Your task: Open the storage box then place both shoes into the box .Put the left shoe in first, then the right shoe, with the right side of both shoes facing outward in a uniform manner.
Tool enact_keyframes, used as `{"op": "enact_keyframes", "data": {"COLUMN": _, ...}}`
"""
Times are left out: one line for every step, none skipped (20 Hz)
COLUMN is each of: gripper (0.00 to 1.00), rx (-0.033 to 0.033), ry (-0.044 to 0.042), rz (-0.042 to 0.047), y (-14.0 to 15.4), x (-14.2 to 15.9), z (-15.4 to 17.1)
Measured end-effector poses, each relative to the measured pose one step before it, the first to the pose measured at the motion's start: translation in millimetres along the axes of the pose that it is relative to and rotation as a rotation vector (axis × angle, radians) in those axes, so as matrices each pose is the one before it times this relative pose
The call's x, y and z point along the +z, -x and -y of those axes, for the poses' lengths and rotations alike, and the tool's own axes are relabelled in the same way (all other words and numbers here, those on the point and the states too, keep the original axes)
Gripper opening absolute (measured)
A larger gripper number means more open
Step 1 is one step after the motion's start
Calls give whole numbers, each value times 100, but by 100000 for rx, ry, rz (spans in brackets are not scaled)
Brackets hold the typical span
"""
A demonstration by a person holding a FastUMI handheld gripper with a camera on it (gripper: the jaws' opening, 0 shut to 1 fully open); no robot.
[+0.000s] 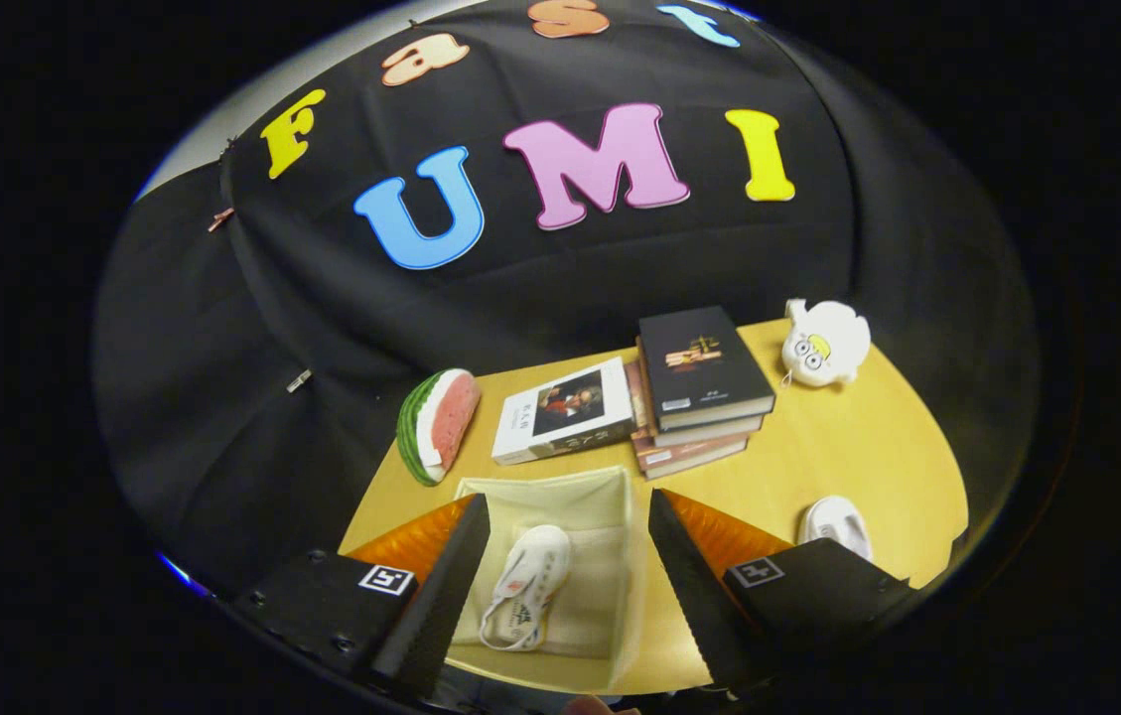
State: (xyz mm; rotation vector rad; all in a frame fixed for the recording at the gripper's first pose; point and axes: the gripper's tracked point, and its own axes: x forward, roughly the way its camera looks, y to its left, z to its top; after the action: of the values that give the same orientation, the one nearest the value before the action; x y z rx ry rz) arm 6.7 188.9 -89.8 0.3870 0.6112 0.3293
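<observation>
The storage box [610,497] stands open on the yellow surface [848,447], and one white shoe [527,586] already lies inside it (by the task's order, presumably the left one). The second shoe [836,523] sits outside on the surface, to the right of the box, so placing it appears to be what remains. The tongs [565,566] hang above the box, spread wide and holding nothing; the boxed shoe lies below and between the fingers, while the loose shoe is beyond the right finger, apart from it. Books [704,372] lie farther off.
</observation>
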Motion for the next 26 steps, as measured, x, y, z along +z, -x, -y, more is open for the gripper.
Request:
{"op": "enact_keyframes", "data": {"gripper": 98, "rx": -1521, "ry": 2595, "rz": 1886, "y": 738, "x": 591, "z": 1560}}
{"op": "enact_keyframes", "data": {"gripper": 98, "rx": -1467, "ry": 2222, "rz": 1853, "y": 682, "x": 257, "z": 1486}}
{"op": "enact_keyframes", "data": {"gripper": 99, "rx": -2040, "ry": 2030, "rz": 1409, "y": 520, "x": 217, "z": 1718}}
{"op": "enact_keyframes", "data": {"gripper": 98, "rx": -2195, "ry": 2042, "rz": 1296, "y": 732, "x": 9, "z": 1850}}
{"op": "enact_keyframes", "data": {"gripper": 99, "rx": -2403, "ry": 2315, "rz": 844, "y": 460, "x": -103, "z": 1874}}
{"op": "enact_keyframes", "data": {"gripper": 99, "rx": -2351, "ry": 2487, "rz": -136, "y": 345, "x": -621, "z": 1875}}
{"op": "enact_keyframes", "data": {"gripper": 99, "rx": -3107, "ry": 2605, "rz": -879, "y": 271, "x": -946, "z": 2237}}
{"op": "enact_keyframes", "data": {"gripper": 99, "rx": -2680, "ry": 2207, "rz": -1543, "y": 193, "x": -1094, "z": 1926}}
{"op": "enact_keyframes", "data": {"gripper": 99, "rx": -2066, "ry": 1373, "rz": -1825, "y": -12, "x": -1247, "z": 1754}}
{"op": "enact_keyframes", "data": {"gripper": 99, "rx": -1312, "ry": 584, "rz": -1871, "y": 26, "x": -1330, "z": 1483}}
{"op": "enact_keyframes", "data": {"gripper": 99, "rx": -1210, "ry": 36, "rz": -2423, "y": -186, "x": -1518, "z": 1330}}
{"op": "enact_keyframes", "data": {"gripper": 99, "rx": -1699, "ry": -1003, "rz": -2017, "y": -267, "x": -1201, "z": 1368}}
{"op": "enact_keyframes", "data": {"gripper": 99, "rx": -1361, "ry": -1012, "rz": -2135, "y": -406, "x": -1291, "z": 1261}}
{"op": "enact_keyframes", "data": {"gripper": 99, "rx": -1671, "ry": -520, "rz": -2313, "y": -470, "x": -1188, "z": 1264}}
{"op": "enact_keyframes", "data": {"gripper": 99, "rx": -1469, "ry": -181, "rz": -2516, "y": -515, "x": -1345, "z": 1233}}
{"op": "enact_keyframes", "data": {"gripper": 99, "rx": -1201, "ry": 61, "rz": -2355, "y": -617, "x": -1146, "z": 1059}}
{"op": "enact_keyframes", "data": {"gripper": 99, "rx": -1147, "ry": -43, "rz": -2476, "y": -639, "x": -1310, "z": 996}}
{"op": "enact_keyframes", "data": {"gripper": 99, "rx": -814, "ry": -192, "rz": -3071, "y": -710, "x": -1286, "z": 740}}
{"op": "enact_keyframes", "data": {"gripper": 99, "rx": -425, "ry": -320, "rz": -3013, "y": -605, "x": -1294, "z": 657}}
{"op": "enact_keyframes", "data": {"gripper": 98, "rx": 793, "ry": -393, "rz": -2958, "y": -705, "x": -1181, "z": 167}}
{"op": "enact_keyframes", "data": {"gripper": 98, "rx": 1197, "ry": -351, "rz": -3792, "y": -73, "x": -896, "z": 16}}
{"op": "enact_keyframes", "data": {"gripper": 99, "rx": 1683, "ry": -382, "rz": -2913, "y": -659, "x": -1082, "z": -254}}
{"op": "enact_keyframes", "data": {"gripper": 98, "rx": 680, "ry": 617, "rz": -2553, "y": -659, "x": -1166, "z": -61}}
{"op": "enact_keyframes", "data": {"gripper": 98, "rx": 568, "ry": 1575, "rz": -2769, "y": -723, "x": -1030, "z": -134}}
{"op": "enact_keyframes", "data": {"gripper": 97, "rx": 478, "ry": 1633, "rz": -2158, "y": -835, "x": -792, "z": -170}}
{"op": "enact_keyframes", "data": {"gripper": 97, "rx": 386, "ry": 1349, "rz": -1358, "y": -845, "x": -308, "z": -145}}
